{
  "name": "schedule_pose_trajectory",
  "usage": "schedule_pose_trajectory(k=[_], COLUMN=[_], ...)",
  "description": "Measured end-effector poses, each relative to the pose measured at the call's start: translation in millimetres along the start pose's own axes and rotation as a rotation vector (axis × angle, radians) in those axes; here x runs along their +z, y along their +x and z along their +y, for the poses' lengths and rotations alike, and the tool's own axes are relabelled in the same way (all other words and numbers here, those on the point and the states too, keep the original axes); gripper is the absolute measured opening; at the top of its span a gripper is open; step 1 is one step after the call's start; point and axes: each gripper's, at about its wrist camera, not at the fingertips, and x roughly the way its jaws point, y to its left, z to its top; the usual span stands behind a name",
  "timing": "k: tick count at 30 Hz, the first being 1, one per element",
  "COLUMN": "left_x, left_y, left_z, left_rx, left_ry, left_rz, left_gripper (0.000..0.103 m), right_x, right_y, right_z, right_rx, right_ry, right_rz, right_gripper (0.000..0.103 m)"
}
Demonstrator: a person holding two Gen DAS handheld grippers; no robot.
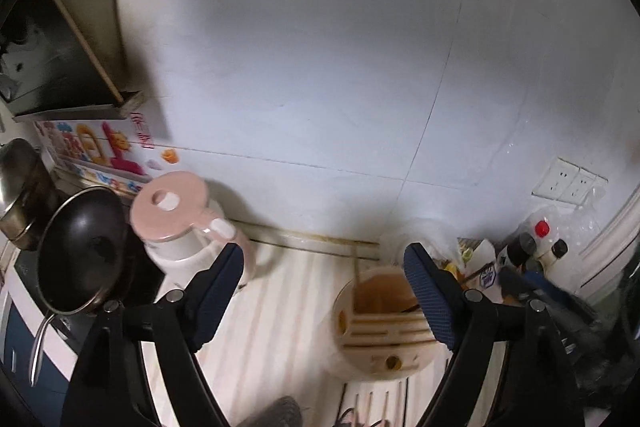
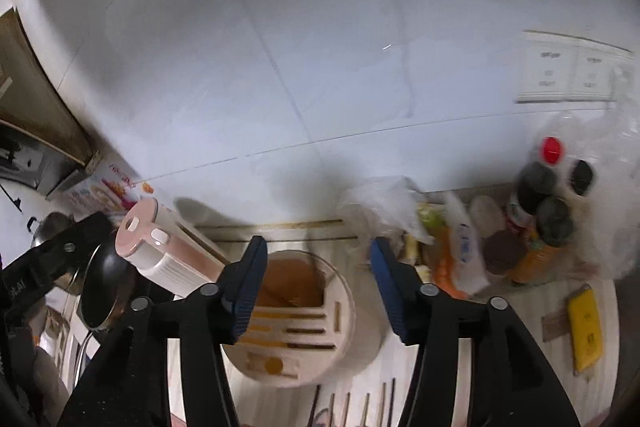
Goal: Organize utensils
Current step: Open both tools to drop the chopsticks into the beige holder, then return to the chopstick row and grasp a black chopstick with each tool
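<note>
Nearest the cameras, thin dark chopsticks (image 2: 352, 407) lie side by side on the pale striped counter (image 1: 276, 291), their far ends just short of the base of a round cream utensil holder (image 2: 352, 315). The left gripper (image 1: 324, 259) stands with its blue-padded jaws spread wide and nothing between them, over bare counter, its right finger passing in front of the holder's rim. The right gripper (image 2: 318, 251) is also parted and empty, its jaws framing the holder's right half from above, with no pad touching it. The holder has a slotted top and a deep open compartment at the back, in which one or two slim sticks lean; motion blur hides what they are. To the left of the holder stands a white kettle with a pink lid (image 1: 176, 207), and beyond it a black wok (image 1: 84, 247) sits on the stove, with a steel pot (image 1: 20, 183) behind. To the right, a yellow packet (image 2: 586, 331) lies on the counter, and further back crumpled plastic bags (image 2: 384, 203), food packets and a cluster of dark-capped bottles (image 2: 536, 183), one with a red cap, crowd the corner. The white tiled wall (image 1: 320, 67) rises behind, carrying a double power socket (image 1: 568, 183) at right and a colourful sticker sheet (image 1: 92, 147) under the range hood at left.
</note>
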Motion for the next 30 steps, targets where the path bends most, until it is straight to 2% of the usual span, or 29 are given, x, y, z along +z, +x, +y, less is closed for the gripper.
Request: schedule_pose_trajectory(k=[1, 2, 3, 5, 7, 11, 14, 15, 17, 18, 20, 25, 27, 28, 30], left_x=[-4.5, -12.2, -17.6, -30.8, -49.0, -87.4, -119.7, -132.2, -150.5, -163.0, -181.1, -226.9, -247.7, -257.4, -271.5], left_y=[-1.3, -2.7, -3.5, -2.1, 2.3, 20.8, 38.5, 46.5, 60.1, 69.1, 82.1, 117.0, 134.6, 144.2, 161.5], left_z=[2.1, 4.6, 5.5, 8.6, 10.6, 11.0, 8.9, 7.8, 5.5, 4.0, -0.8, -15.7, -20.6, -22.4, -23.9], left_rx=[0.01, 0.025, 0.033, 0.05, 0.058, 0.069, 0.104, 0.118, 0.126, 0.13, 0.138, 0.131, 0.11, 0.097, 0.077], left_ry=[0.004, 0.008, 0.012, 0.011, 0.007, 0.021, 0.043, 0.048, 0.051, 0.052, 0.067, 0.118, 0.132, 0.132, 0.119], left_rz=[0.004, 0.006, 0.007, 0.016, 0.047, 0.133, 0.189, 0.214, 0.26, 0.292, 0.336, 0.454, 0.523, 0.564, 0.633], left_gripper=[0.098, 0.103, 0.103, 0.103, 0.103, 0.103, 0.103, 0.103, 0.103, 0.103, 0.103, 0.1, 0.089, 0.077, 0.07], right_x=[-4.8, -6.2, -9.9, -20.7, -33.0, -61.6, -84.3, -92.0, -110.4, -119.6, -136.3, -177.6, -192.7, -201.6, -214.6], right_y=[-9.6, -18.1, -25.4, -37.7, -46.4, -47.4, -36.5, -30.4, -14.5, -6.5, 8.4, 46.5, 60.9, 70.0, 82.1], right_z=[-2.7, -2.8, -4.2, -8.6, -10.9, -26.8, -40.1, -44.9, -55.4, -60.5, -67.6, -81.2, -85.7, -88.4, -91.0], right_rx=[-0.02, -0.028, -0.03, -0.047, -0.061, -0.092, -0.132, -0.137, -0.153, -0.159, -0.167, -0.184, -0.184, -0.181, -0.177], right_ry=[0.008, 0.017, 0.027, 0.042, 0.04, 0.065, 0.069, 0.073, 0.084, 0.082, 0.074, 0.046, 0.042, 0.037, 0.04], right_rz=[-0.009, -0.016, -0.026, -0.051, -0.065, -0.034, 0.024, 0.053, 0.13, 0.169, 0.234, 0.384, 0.442, 0.481, 0.53], right_gripper=[0.063, 0.067, 0.07, 0.085, 0.091, 0.091, 0.091, 0.089, 0.072, 0.067, 0.049, 0.032, 0.028, 0.027, 0.026])
